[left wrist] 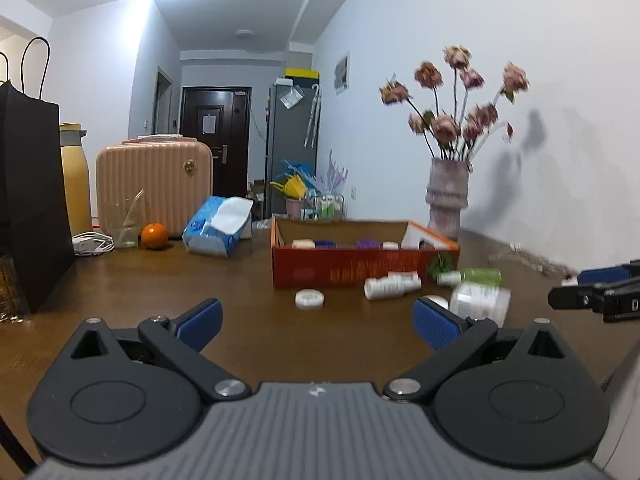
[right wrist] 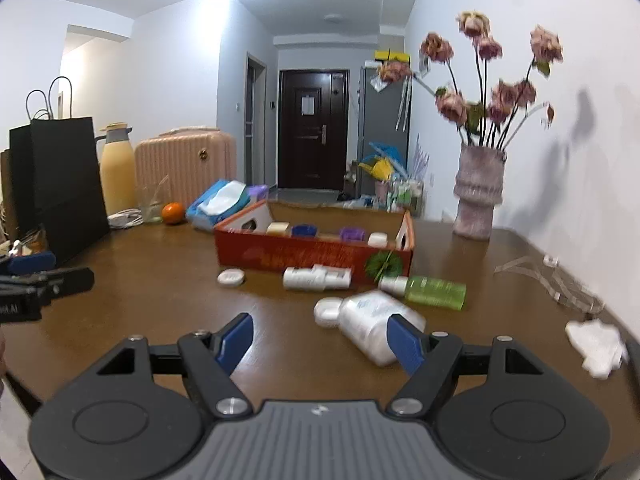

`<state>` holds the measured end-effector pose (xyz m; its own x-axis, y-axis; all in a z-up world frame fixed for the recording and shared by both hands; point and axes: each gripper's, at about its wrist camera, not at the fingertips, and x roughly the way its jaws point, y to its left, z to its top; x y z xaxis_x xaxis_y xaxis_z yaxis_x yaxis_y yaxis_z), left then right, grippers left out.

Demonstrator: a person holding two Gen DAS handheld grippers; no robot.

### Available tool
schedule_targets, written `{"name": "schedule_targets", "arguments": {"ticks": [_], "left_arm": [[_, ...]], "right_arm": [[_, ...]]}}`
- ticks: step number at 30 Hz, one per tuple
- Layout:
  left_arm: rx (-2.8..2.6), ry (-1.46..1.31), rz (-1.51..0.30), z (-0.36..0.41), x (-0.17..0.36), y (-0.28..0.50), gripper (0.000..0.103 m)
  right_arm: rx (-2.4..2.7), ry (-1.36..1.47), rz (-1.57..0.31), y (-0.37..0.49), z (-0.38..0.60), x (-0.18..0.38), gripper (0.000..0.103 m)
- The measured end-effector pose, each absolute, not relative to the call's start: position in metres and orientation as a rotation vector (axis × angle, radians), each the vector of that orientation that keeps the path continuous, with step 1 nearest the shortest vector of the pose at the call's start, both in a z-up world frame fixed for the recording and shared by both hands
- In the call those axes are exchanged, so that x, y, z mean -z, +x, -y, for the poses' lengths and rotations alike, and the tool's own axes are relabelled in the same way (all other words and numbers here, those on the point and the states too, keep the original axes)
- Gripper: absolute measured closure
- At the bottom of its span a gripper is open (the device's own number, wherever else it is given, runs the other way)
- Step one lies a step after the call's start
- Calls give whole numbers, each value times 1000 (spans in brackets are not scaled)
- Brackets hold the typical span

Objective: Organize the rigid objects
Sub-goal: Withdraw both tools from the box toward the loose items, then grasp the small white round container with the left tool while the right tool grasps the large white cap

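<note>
An open orange cardboard box (left wrist: 340, 268) (right wrist: 312, 254) stands on the brown table and holds several small jars. In front of it lie a round white jar (left wrist: 309, 299) (right wrist: 231, 278), a small white bottle on its side (left wrist: 392, 285) (right wrist: 316, 278), a green bottle (left wrist: 476, 276) (right wrist: 430, 291) and a large white bottle (left wrist: 480, 300) (right wrist: 372, 322). My left gripper (left wrist: 318, 326) is open and empty above the table. My right gripper (right wrist: 322, 340) is open and empty, its right finger just in front of the large white bottle.
A vase of dried flowers (right wrist: 478, 196) stands at the back right. A tissue pack (left wrist: 218, 226), an orange (left wrist: 155, 236), a glass (left wrist: 124, 228), a pink suitcase (left wrist: 154, 184), a yellow flask (left wrist: 74, 176) and a black bag (left wrist: 30, 200) line the back left. Crumpled tissue (right wrist: 598, 346) lies at right.
</note>
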<state>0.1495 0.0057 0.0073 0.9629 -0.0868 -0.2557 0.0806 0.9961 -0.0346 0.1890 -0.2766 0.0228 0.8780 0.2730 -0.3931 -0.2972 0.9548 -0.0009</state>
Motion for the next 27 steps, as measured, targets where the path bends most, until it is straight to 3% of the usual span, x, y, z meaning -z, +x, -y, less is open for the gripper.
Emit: {"name": "schedule_targets", "arguments": {"ticks": [9,17,23,27], "left_arm": [[61,-13,-363,-11,9,167,0],[121,22,-459,-14,18,258,0],[151,-7,-554,-20,23,346,16],[181,-5,-593,-20,33,395,19]], "right_arm": [[-345,-22,-505,198,259,10,31],[-344,39,-585,262,240,33,37],[-266,29,-638,330,227,46,39],[-210,3,-653,367,221,51,41]]}}
